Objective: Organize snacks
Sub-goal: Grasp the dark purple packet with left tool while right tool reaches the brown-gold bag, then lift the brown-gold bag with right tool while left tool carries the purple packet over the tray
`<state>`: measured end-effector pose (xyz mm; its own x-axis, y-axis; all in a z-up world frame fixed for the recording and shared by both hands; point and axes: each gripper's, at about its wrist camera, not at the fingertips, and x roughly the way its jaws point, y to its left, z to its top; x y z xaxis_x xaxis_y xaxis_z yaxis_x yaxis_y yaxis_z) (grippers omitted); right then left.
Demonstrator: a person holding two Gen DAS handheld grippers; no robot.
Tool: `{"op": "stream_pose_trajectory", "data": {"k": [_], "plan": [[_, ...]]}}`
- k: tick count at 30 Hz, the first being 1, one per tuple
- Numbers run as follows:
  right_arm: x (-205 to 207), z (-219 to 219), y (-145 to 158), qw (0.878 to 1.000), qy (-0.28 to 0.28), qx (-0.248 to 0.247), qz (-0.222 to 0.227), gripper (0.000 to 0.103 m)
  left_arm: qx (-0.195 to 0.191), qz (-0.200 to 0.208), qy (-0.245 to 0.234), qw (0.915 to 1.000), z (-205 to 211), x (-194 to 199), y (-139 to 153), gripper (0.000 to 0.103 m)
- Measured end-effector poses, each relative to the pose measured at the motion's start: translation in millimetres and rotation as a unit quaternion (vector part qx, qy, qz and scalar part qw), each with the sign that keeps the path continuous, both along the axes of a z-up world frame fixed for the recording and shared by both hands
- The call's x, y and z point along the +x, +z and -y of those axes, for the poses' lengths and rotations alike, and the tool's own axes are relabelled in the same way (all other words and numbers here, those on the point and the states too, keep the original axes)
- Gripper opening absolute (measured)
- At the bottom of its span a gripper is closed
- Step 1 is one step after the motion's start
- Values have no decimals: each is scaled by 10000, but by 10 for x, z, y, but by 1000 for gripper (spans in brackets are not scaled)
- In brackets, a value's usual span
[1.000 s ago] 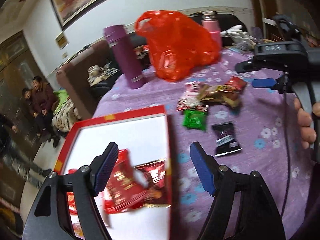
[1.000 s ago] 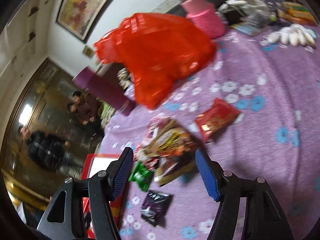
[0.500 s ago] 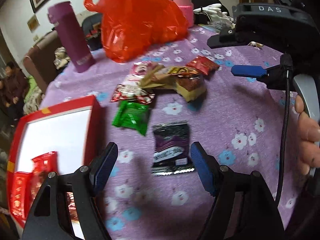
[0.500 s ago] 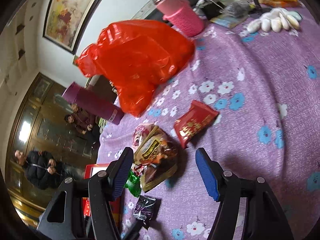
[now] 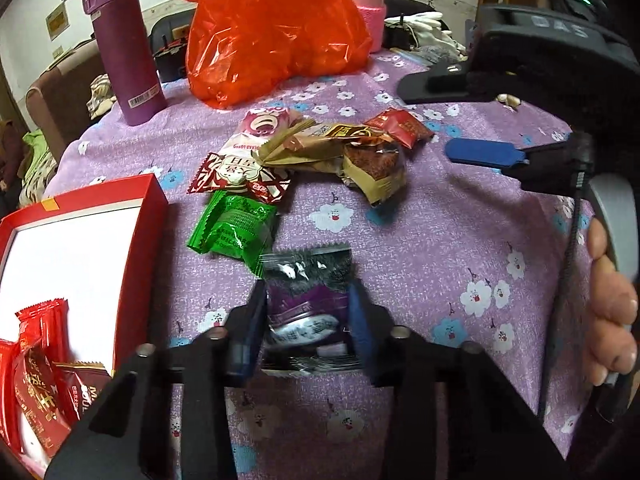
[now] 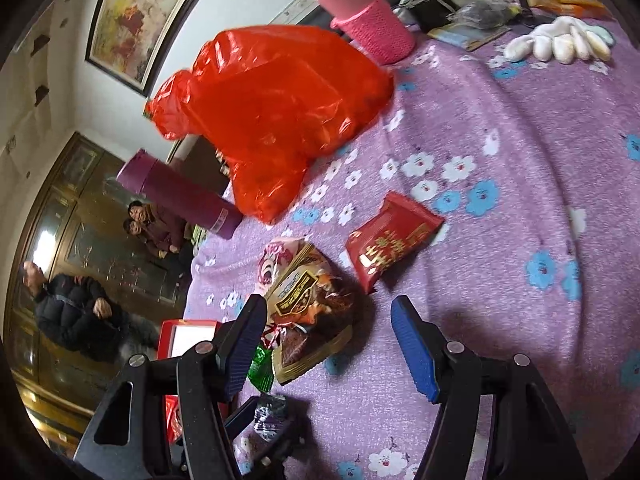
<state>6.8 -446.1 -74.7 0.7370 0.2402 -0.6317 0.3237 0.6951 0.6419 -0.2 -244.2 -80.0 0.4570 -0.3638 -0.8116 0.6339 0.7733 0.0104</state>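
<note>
My left gripper (image 5: pixel 306 320) is shut on the dark purple snack packet (image 5: pixel 306 280) lying on the purple flowered tablecloth (image 5: pixel 460 240). A green packet (image 5: pixel 234 232), a red-and-white packet (image 5: pixel 240 176), a pink packet (image 5: pixel 266 120), brown packets (image 5: pixel 360 152) and a red packet (image 5: pixel 400 126) lie beyond it. The red box (image 5: pixel 140 240) at left holds red packets (image 5: pixel 36 360). My right gripper (image 6: pixel 328 340) is open above the brown packet (image 6: pixel 312 312), with the red packet (image 6: pixel 392 244) further ahead. The purple packet (image 6: pixel 270 416) shows low in the right wrist view.
A red plastic bag (image 5: pixel 272 28), a purple flask (image 5: pixel 124 48) and a pink flask (image 5: pixel 366 8) stand at the back of the table. White gloves (image 6: pixel 560 44) lie at the far right. People stand in the room beyond the table's left edge.
My left gripper swung right from over the red box, came down on the dark purple packet and shut on it. My right gripper moved forward and lower toward the brown packets, staying open.
</note>
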Motion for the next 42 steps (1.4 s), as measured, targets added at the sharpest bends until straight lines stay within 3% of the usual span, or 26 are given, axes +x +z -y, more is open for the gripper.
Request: {"op": "stream_pose_trajectory", "data": {"k": [1, 10, 14, 18, 21, 22, 23, 27, 29, 32, 37, 42], "plan": [[31, -34, -9, 10000, 76, -48, -5, 67, -18, -5, -28, 10000, -8, -5, 3, 22], [331, -283, -144, 9958, 567, -706, 93, 68, -349, -316, -133, 9988, -253, -123, 26, 21], [410, -408, -212, 9924, 757, -970, -66, 70, -440, -375, -126, 9982, -343, -180, 43, 20], [436, -574, -190, 9845, 865, -1519, -148, 72, -494, -387, -123, 9980, -385, -225, 76, 20], [455, -682, -183, 9760, 934, -1944, -310, 67, -488, -389, -99, 9980, -393, -224, 77, 20], [454, -699, -182, 9734, 892, -2076, -380, 58, -488, -391, -90, 9980, -393, -223, 73, 20], [453, -702, -180, 9725, 881, -2114, -432, 57, -497, -402, -77, 9979, -398, -222, 70, 20], [415, -609, -156, 9791, 832, -1772, -553, 52, -576, -490, -28, 9971, -415, -193, 66, 20], [359, -465, -170, 9877, 760, -1271, -500, 50, -595, -515, -14, 9969, -424, -190, 67, 20], [292, -238, -223, 9964, 781, -69, -318, 49, -610, -516, 15, 9968, -436, -186, 75, 20], [247, -120, -343, 9919, 801, 965, -208, 48, -661, -466, 55, 9967, -469, -184, 121, 19], [183, -108, -293, 9893, 823, 1204, 4, 48, -708, -361, 96, 9968, -524, -180, 209, 19]]}}
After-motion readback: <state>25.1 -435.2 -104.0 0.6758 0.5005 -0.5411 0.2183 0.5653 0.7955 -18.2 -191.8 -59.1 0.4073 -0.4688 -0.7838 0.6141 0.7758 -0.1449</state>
